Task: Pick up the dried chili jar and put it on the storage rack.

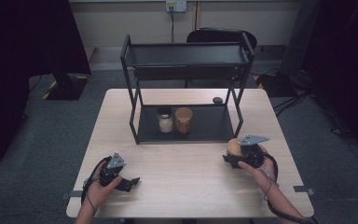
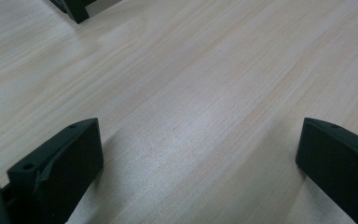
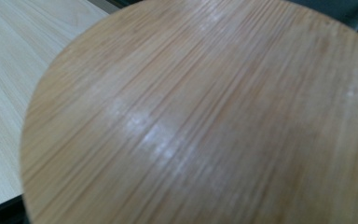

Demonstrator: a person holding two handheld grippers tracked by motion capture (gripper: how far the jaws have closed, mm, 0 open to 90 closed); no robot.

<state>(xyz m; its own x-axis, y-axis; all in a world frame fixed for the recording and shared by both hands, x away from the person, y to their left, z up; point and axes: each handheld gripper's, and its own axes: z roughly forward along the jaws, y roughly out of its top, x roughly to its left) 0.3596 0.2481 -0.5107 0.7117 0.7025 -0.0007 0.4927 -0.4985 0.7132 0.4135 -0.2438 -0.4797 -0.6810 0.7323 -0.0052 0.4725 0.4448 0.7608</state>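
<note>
My right gripper is at the table's right, just in front of the black rack, shut on a round bamboo lid. That lid sits so close in the right gripper view that it hides the jaws, and I cannot tell whether a jar hangs under it. My left gripper rests low over the front left of the table. In the left gripper view its jaws stand wide apart, with bare wood between the fingers.
On the rack's lower shelf stand a jar with white contents and a dark top and a bamboo-lidded jar with brown contents. A small dark object lies behind the rack. A rack foot shows in the left gripper view.
</note>
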